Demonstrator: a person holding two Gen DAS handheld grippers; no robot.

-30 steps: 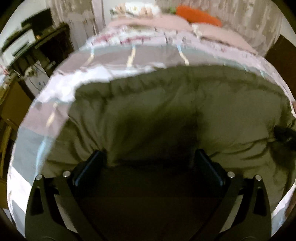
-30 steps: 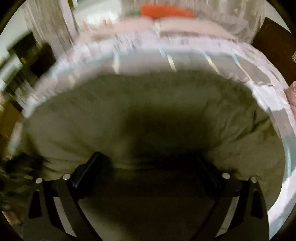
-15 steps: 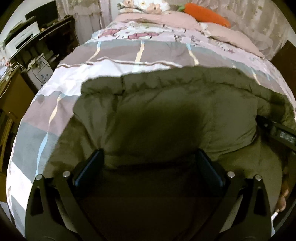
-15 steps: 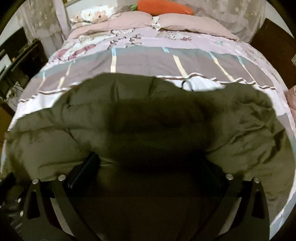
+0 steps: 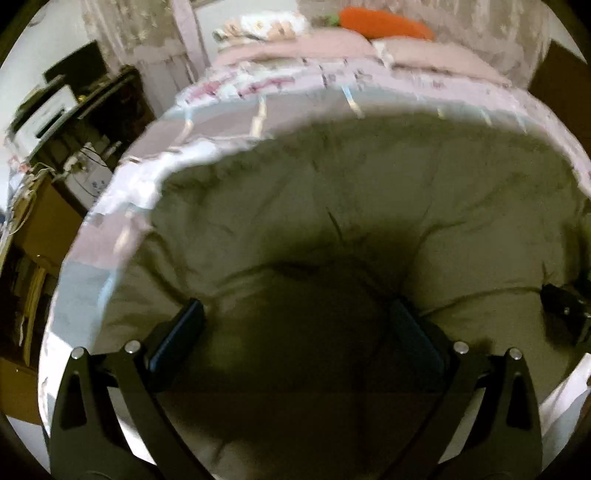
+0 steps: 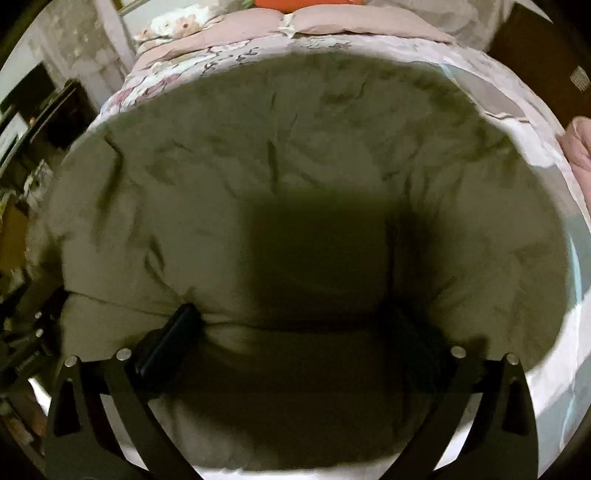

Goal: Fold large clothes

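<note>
A large olive-green padded coat (image 5: 369, 206) lies spread on the bed and fills both wrist views (image 6: 295, 166). My left gripper (image 5: 295, 321) stands wide open, its two fingers pressed down into the coat near its front edge, fabric bulging between them. My right gripper (image 6: 291, 328) is also wide open, its fingers sunk into a fold of the coat. The right gripper shows at the right edge of the left wrist view (image 5: 565, 306); the left gripper shows at the left edge of the right wrist view (image 6: 29, 347).
The coat lies on a pink, grey and white patchwork bedspread (image 5: 229, 122). Pink pillows (image 6: 354, 22) and an orange carrot-shaped cushion (image 5: 384, 22) lie at the head. A dark desk with devices and cables (image 5: 66, 122) stands left of the bed.
Both grippers have moved forward over the coat and lower onto it. The coat now covers more of each view, most of all the right wrist view. The jaws stay wide open.
</note>
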